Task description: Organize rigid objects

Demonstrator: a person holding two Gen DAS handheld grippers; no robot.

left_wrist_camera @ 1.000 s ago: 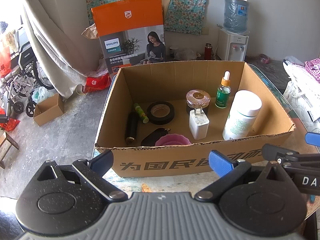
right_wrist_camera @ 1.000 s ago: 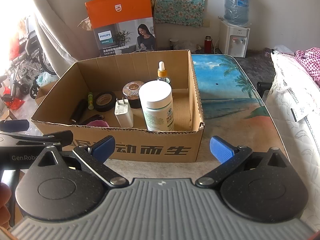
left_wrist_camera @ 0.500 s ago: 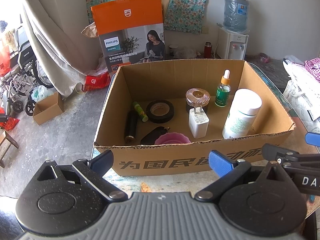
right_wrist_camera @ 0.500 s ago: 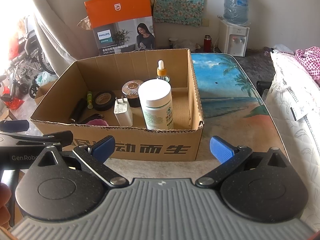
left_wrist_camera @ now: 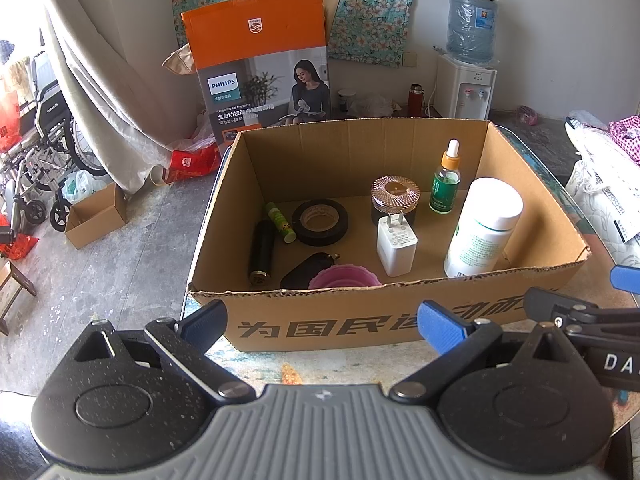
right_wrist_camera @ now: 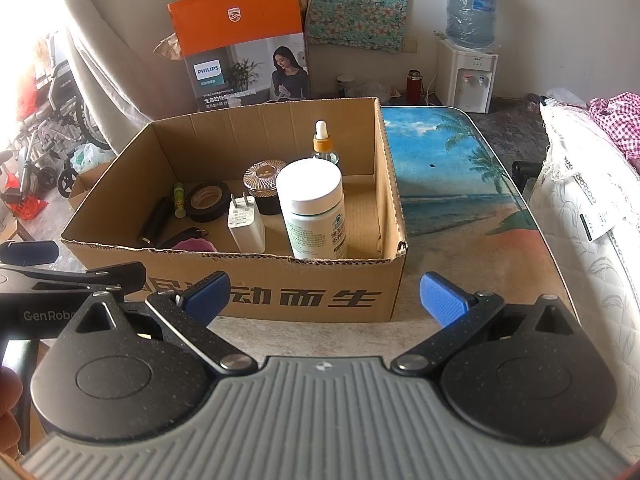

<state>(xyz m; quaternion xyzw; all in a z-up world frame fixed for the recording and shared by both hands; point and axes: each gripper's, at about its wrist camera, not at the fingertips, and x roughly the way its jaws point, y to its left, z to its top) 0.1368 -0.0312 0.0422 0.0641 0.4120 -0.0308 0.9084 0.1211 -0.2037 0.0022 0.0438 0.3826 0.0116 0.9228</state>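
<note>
An open cardboard box (left_wrist_camera: 360, 320) (right_wrist_camera: 280, 296) stands on the table. Inside it are a white pill bottle (left_wrist_camera: 484, 228) (right_wrist_camera: 314, 210), a white charger plug (left_wrist_camera: 397, 246) (right_wrist_camera: 246, 226), a green dropper bottle (left_wrist_camera: 446, 184) (right_wrist_camera: 325, 142), a ribbed-lid jar (left_wrist_camera: 395, 196) (right_wrist_camera: 264, 188), a black tape roll (left_wrist_camera: 320, 222) (right_wrist_camera: 208, 202), a small green tube (left_wrist_camera: 281, 222), a black cylinder (left_wrist_camera: 262, 252), a black fob (left_wrist_camera: 306, 270) and a pink cup (left_wrist_camera: 344, 278). My left gripper (left_wrist_camera: 322, 322) and my right gripper (right_wrist_camera: 326, 298) are both open and empty, in front of the box's near wall.
The table (right_wrist_camera: 460, 184) has a beach-scene top to the right of the box. A bed with white bedding (right_wrist_camera: 592, 220) lies at the right. An orange Philips box (left_wrist_camera: 260, 60), a water dispenser (left_wrist_camera: 468, 68), a wheelchair (left_wrist_camera: 36, 152) and a small carton (left_wrist_camera: 96, 216) stand on the floor behind.
Both grippers have risen slightly and see a little further down into the box. Nothing in the box has moved.
</note>
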